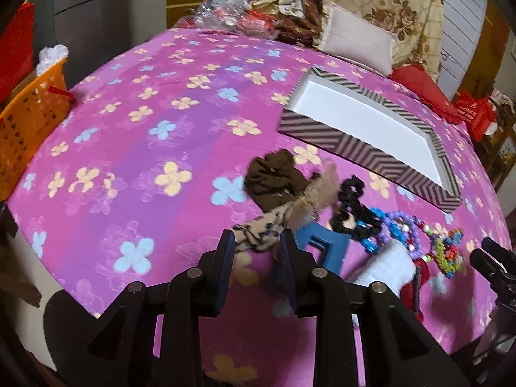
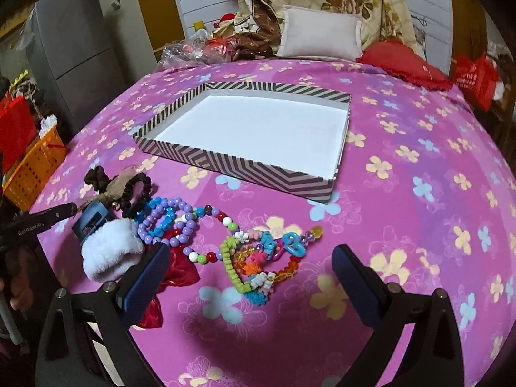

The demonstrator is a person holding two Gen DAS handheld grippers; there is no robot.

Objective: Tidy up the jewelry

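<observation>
A shallow zigzag-striped box (image 2: 242,164) with a bare white inside lies on the pink flowered cloth. In front of it sits a heap: a brown scrunchie (image 1: 274,180), a black scrunchie (image 1: 351,206), a blue claw clip (image 1: 322,245), purple bead bracelets (image 2: 171,222), a white fluffy band (image 2: 109,251), a red shiny bow (image 2: 177,271) and colourful bead pieces (image 2: 258,258). My left gripper (image 1: 256,245) stands half open, with a leopard-print scrunchie (image 1: 258,232) between its fingertips; no pinch shows. My right gripper (image 2: 250,267) is wide open just above the colourful beads, holding nothing.
An orange basket (image 2: 32,171) stands off the left edge. At the back lie a pale pillow (image 2: 319,32), a red cushion (image 2: 403,64), crumpled plastic bags (image 2: 193,48) and a flowered quilt. Bare pink cloth stretches to the right of the box.
</observation>
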